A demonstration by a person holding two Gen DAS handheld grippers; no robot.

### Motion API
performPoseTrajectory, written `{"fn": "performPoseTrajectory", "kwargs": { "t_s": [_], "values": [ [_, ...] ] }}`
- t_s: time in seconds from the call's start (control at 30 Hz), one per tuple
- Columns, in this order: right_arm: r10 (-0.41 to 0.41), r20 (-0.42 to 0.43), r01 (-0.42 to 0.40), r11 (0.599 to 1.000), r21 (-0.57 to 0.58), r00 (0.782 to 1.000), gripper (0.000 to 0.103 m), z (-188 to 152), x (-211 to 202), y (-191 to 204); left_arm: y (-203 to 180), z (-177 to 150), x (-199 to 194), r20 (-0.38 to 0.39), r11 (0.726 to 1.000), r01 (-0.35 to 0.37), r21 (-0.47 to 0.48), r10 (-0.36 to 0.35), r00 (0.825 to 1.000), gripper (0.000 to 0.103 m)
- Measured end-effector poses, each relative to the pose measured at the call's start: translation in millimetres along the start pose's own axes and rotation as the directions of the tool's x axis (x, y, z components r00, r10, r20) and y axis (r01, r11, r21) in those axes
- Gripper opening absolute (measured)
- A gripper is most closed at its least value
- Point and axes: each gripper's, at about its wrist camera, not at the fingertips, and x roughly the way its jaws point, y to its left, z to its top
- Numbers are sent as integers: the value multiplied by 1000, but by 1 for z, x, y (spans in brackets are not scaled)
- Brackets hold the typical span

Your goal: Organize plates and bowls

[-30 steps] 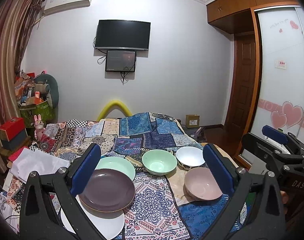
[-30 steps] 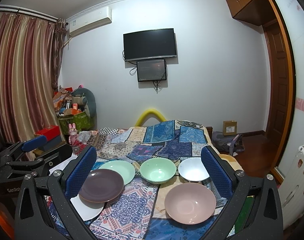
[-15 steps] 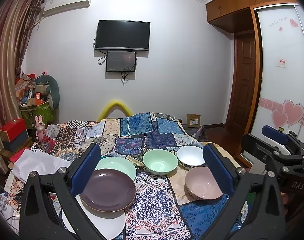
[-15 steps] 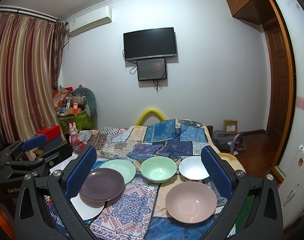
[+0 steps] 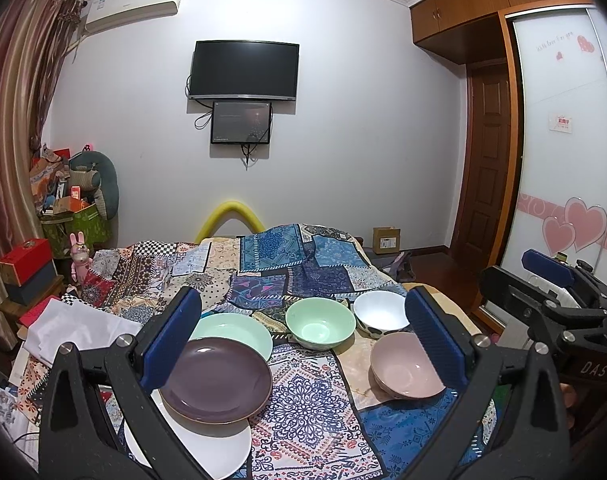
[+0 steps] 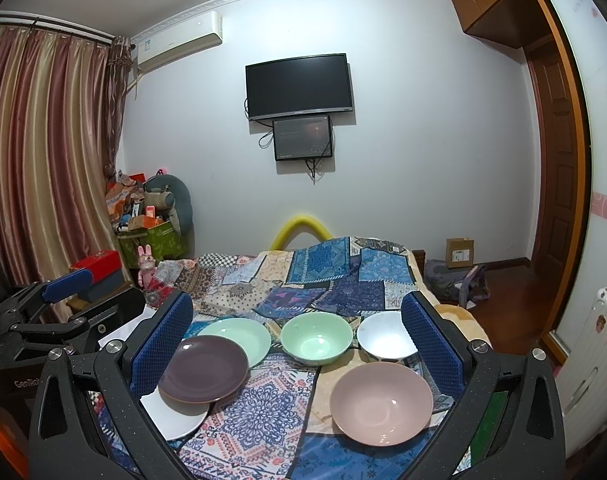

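Glossy round purple plate (image 5: 215, 380) overlaps flat white plate (image 5: 199, 448).

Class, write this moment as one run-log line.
left gripper: open, empty | right gripper: open, empty | purple plate overlapping white plate | pink bowl separate | no contact yet

Left claw (image 5: 303, 336): jaws spread wide, nothing between the blue pads (image 5: 171, 338), held level and pointing forward. Right claw (image 6: 297, 340): same, jaws wide apart, empty, level. The two sit side by side, each visible at the other's outer edge, not touching.
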Motion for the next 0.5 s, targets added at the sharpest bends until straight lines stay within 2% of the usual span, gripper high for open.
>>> {"fn": "performPoseTrajectory", "kwargs": {
  "t_s": [0.3, 0.5],
  "values": [
    [-3, -6, 3, 1000, 2, 1000, 103, -2, 2, -1, 1, -3, 2, -1, 1000, -8, 1, 8, 1000, 103],
    [-3, -28, 3, 1000, 5, 1000, 103, -5, 11, 0, 11, -8, 8, -31, 1000, -7, -4, 7, 999, 103]
  ]
}}
